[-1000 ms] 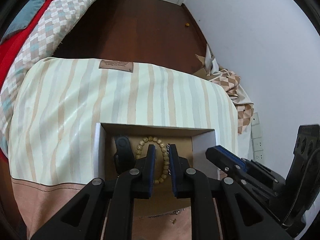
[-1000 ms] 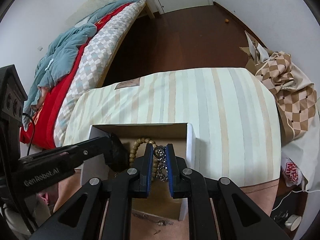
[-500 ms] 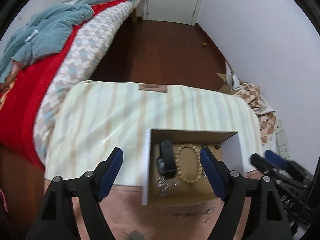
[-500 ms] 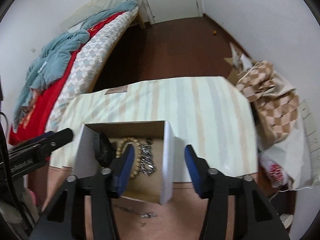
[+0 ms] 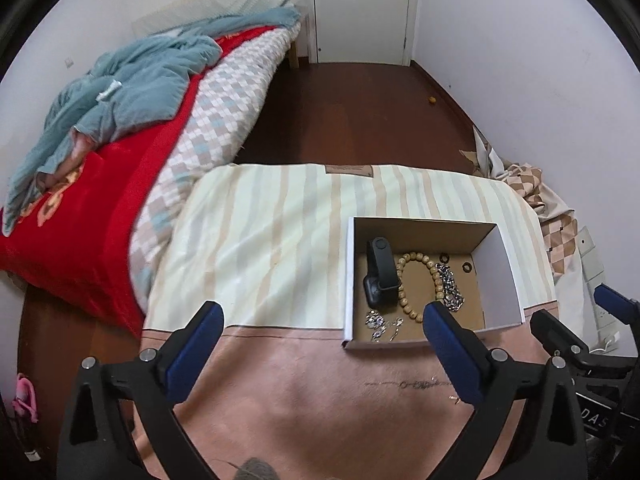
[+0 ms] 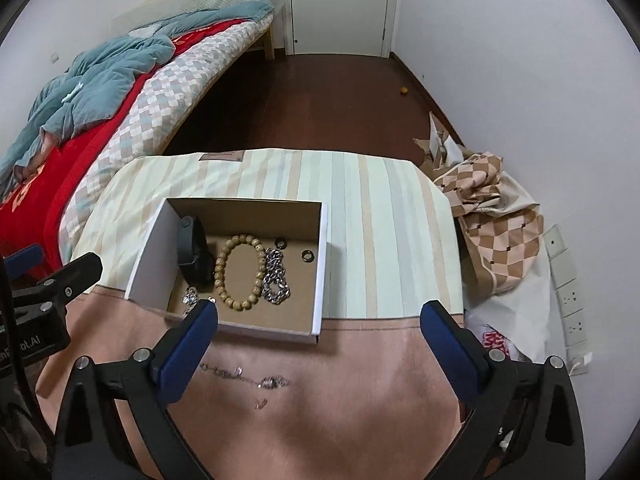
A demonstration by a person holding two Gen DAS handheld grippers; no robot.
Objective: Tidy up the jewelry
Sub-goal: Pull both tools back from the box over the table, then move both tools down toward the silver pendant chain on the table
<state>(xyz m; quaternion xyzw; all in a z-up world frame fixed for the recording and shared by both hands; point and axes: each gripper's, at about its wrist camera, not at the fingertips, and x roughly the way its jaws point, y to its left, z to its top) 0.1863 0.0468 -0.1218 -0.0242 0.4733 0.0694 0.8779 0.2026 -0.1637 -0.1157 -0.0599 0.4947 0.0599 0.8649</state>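
An open cardboard box [image 5: 502, 276] [image 6: 150, 256] sits on the striped cloth. Inside lie a black watch [image 5: 380, 272] [image 6: 194, 256], a wooden bead bracelet [image 5: 416, 284] [image 6: 240, 272], a silver chain [image 5: 450, 286] [image 6: 274, 276], a small silver piece [image 5: 380, 322] [image 6: 191, 295] and two dark rings [image 5: 466, 267] [image 6: 308, 256]. A thin chain [image 5: 416, 383] [image 6: 244, 376] lies on the pink cloth in front of the box. My left gripper [image 5: 322, 334] is open and empty, raised back from the box. My right gripper [image 6: 320, 336] is open and empty, above the box's near right corner.
The table [image 5: 260, 240] carries a striped and pink cloth. A bed [image 5: 120, 120] with red and teal bedding stands to the left. A checked bag [image 6: 492, 220] and wall sockets [image 6: 568, 280] are to the right. Dark wood floor [image 6: 320, 96] lies beyond.
Both grippers have opened and pulled up and back from the box. The right let go of the silver chain, which now lies in the box beside the bead bracelet.
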